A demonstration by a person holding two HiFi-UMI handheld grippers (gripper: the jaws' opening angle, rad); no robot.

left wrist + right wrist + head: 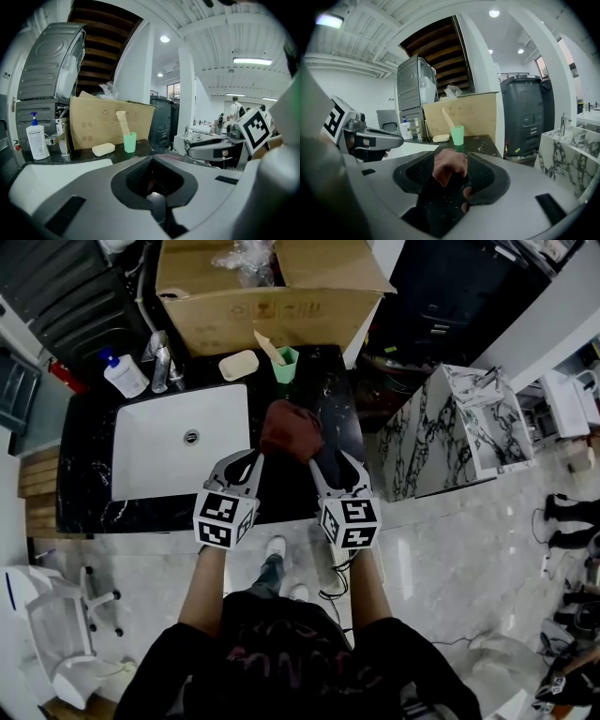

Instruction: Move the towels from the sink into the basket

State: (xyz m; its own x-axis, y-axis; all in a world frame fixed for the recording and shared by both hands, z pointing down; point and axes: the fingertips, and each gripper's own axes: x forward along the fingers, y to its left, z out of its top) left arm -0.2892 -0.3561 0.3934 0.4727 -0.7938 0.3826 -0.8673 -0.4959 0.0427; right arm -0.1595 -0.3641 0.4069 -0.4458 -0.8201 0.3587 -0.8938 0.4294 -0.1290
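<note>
A crumpled reddish-brown towel [291, 428] lies on the black counter [84, 507] just right of the white sink [150, 465]. My left gripper [255, 457] reaches its lower left edge; in the left gripper view the jaws meet, with a scrap of reddish cloth [148, 183] pinched between the pads. My right gripper [330, 461] stands at the towel's lower right. Seen from the right gripper [450, 183], its jaws stand wide apart around the towel [449, 166] and the pads do not press on it. The sink's bowl looks bare.
A soap bottle [124, 376], a faucet [161, 360], a soap bar [238, 365] and a green cup [286, 364] line the counter's back. A large cardboard box [272, 296] stands behind them. A marble-patterned block [459, 427] sits to the right.
</note>
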